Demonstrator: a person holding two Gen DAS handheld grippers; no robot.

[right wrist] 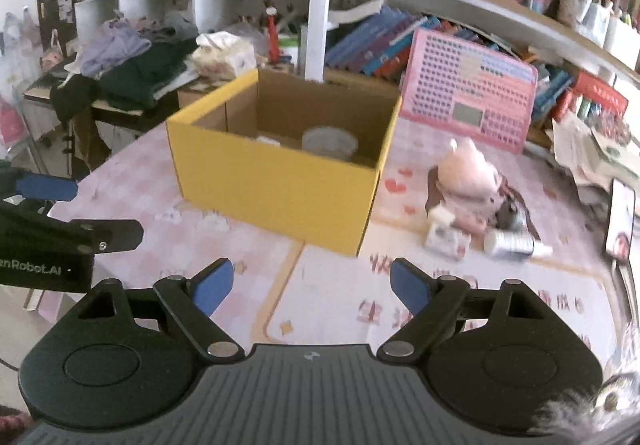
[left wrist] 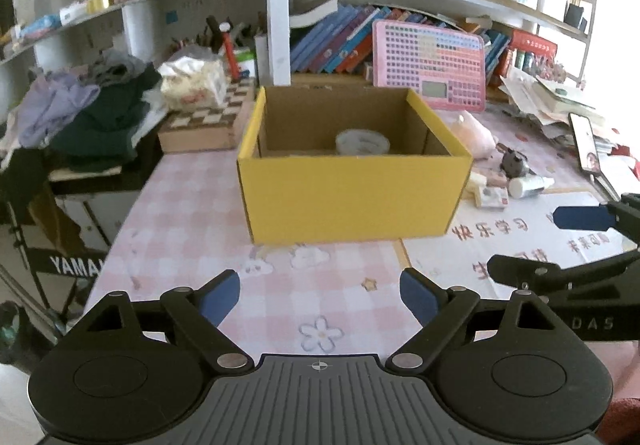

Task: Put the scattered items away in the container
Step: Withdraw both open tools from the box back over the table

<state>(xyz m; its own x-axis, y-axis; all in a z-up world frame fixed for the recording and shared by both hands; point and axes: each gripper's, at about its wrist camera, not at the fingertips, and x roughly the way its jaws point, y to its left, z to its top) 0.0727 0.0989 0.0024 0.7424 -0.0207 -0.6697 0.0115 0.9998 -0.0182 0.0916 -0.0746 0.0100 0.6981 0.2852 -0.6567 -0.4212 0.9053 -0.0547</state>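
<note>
Nearest the left wrist camera, the left gripper (left wrist: 320,297) is hovering over the pink checked surface (left wrist: 192,197), its jaws standing wide apart with nothing between the blue pads. Straight ahead of it, the yellow cardboard box (left wrist: 352,201) is sitting open-topped on the surface, and a grey roll of tape (left wrist: 362,142) is lying flat on the box floor, toward the back. In the right wrist view a small pale item, too blurred to name, is lying inside the box beside the roll.

Reaching in from the right edge of the left view, the right gripper (right wrist: 311,287) is holding its jaws wide apart too, with nothing between them; it is pointing down at a pale mat with red characters (right wrist: 460,297) spread over the surface, just in front of the box's near right corner.

Scattered items are waiting on the surface to the right of the box, apart from it: a pink plush toy (right wrist: 466,175), a white cylindrical bottle (right wrist: 510,244) lying on its side, a small white box (right wrist: 446,237) just left of the bottle, and a dark little object behind the bottle that is too blurred to identify. These are clustering close together, the plush toy farthest back.

A pink keyboard toy (left wrist: 430,65) is leaning upright behind the box against a row of books. A smartphone (left wrist: 586,145) is standing propped at the far right of the surface.
</note>
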